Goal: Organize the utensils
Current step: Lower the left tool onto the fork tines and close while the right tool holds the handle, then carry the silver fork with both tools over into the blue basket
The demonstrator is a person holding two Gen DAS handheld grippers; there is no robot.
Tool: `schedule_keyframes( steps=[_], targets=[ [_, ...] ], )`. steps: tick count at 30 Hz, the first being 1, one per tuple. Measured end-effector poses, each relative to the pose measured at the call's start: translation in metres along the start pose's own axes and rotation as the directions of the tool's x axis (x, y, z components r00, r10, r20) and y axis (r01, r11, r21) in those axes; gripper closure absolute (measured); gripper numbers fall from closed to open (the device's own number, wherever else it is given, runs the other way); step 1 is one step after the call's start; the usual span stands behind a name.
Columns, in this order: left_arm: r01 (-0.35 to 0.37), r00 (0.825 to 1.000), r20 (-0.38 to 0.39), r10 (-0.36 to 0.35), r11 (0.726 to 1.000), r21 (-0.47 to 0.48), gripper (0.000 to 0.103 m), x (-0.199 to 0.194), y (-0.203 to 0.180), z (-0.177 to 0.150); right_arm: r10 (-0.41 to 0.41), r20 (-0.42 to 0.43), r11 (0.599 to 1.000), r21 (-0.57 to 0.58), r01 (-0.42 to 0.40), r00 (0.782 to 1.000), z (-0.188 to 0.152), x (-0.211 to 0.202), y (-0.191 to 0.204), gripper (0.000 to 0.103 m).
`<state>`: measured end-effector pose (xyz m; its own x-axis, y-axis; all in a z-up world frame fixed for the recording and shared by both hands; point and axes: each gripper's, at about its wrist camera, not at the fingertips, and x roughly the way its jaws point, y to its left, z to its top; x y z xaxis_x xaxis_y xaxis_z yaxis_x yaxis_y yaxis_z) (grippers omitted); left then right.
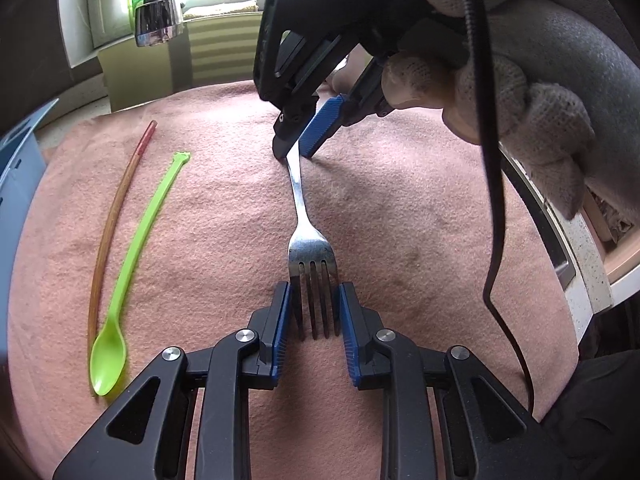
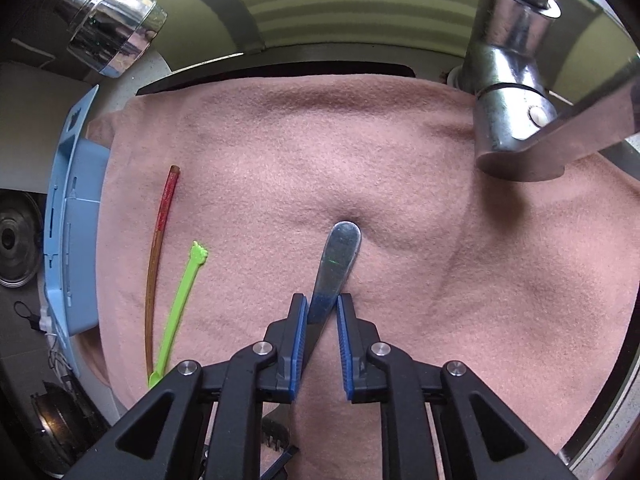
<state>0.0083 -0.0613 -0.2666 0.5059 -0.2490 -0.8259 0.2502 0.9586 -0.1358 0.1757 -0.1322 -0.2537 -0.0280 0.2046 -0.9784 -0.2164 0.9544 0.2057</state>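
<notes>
A steel fork (image 1: 310, 248) lies on a pink towel (image 1: 420, 220). My left gripper (image 1: 315, 288) is shut on its head, with the tines squeezed between the blue pads. At the far end my right gripper (image 1: 298, 150), held by a gloved hand (image 1: 520, 80), straddles the handle tip. In the right wrist view the fork handle (image 2: 340, 248) runs between the jaws of my right gripper (image 2: 322, 300); a gap shows beside the right pad, so it stands slightly open. A green spoon (image 1: 132, 248) and a brown chopstick (image 1: 112, 224) with a red end lie side by side at the left.
A light blue plastic container (image 2: 68, 240) borders the towel's left edge. A chrome faucet (image 2: 512, 112) rises at the right rear, and a spray head (image 2: 112, 28) hangs at the upper left. A black cable (image 1: 496, 200) dangles at the right.
</notes>
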Motion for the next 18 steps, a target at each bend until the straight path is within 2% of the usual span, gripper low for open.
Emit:
schedule_keyframes(
  steps=[3,18],
  targets=[
    [0.004,1.0,0.006,-0.004,1.0,-0.007,0.081,-0.001,0.0,-0.001,-0.003,0.015,1.0,-0.009,0.003,1.0,-0.002,0.001,0.001,0.089],
    [0.013,1.0,0.017,-0.014,1.0,0.014,0.081,-0.009,-0.004,0.001,0.095,0.042,0.993,0.073,-0.098,0.995,-0.008,-0.005,-0.018,0.091]
  ],
)
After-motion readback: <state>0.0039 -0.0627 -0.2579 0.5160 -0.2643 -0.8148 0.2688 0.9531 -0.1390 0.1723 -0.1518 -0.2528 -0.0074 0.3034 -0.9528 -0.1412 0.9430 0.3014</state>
